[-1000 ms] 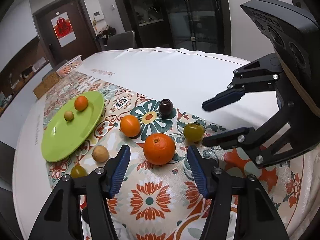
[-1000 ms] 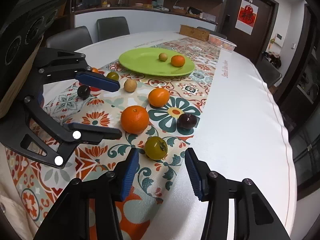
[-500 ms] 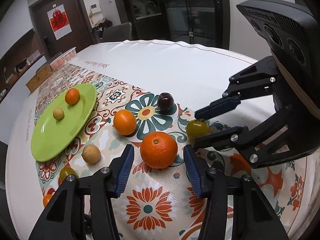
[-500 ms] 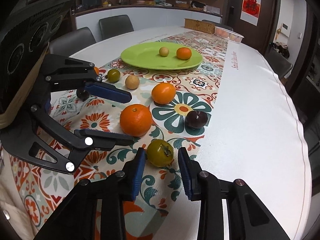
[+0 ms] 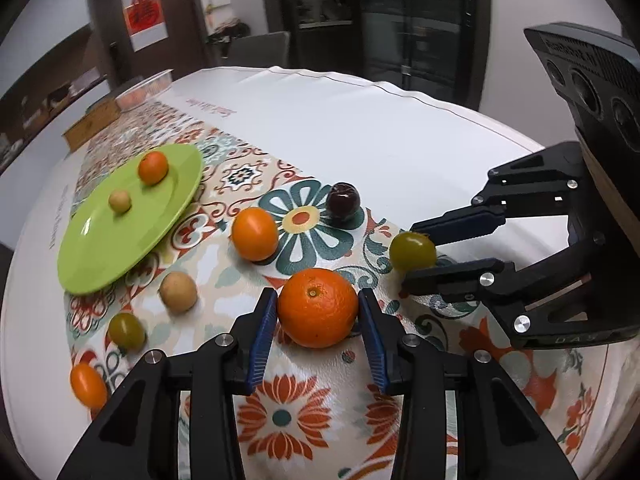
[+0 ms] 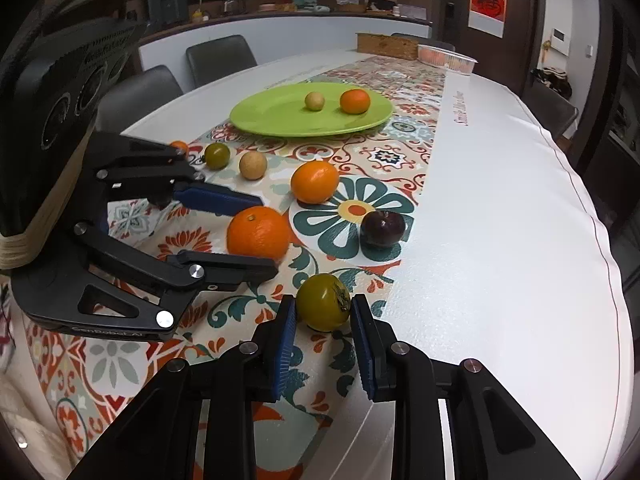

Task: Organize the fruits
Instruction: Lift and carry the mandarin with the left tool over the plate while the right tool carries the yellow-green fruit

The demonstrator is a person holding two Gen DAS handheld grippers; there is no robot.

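The dimpled round orange (image 5: 317, 307) sits between the closing left tool's (image 5: 318, 318) ribbed pads; the right tool (image 6: 323, 320) clamps the smooth green tomato (image 6: 323, 301).

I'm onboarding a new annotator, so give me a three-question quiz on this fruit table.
1. True or false: the green plate holds two fruits.
2. Which fruit sits between the right gripper's pads? A) dark plum B) green tomato C) tan round fruit
3. Fill in: the left gripper is closing around the large ____.

Key: 1 true; 2 B; 3 orange.
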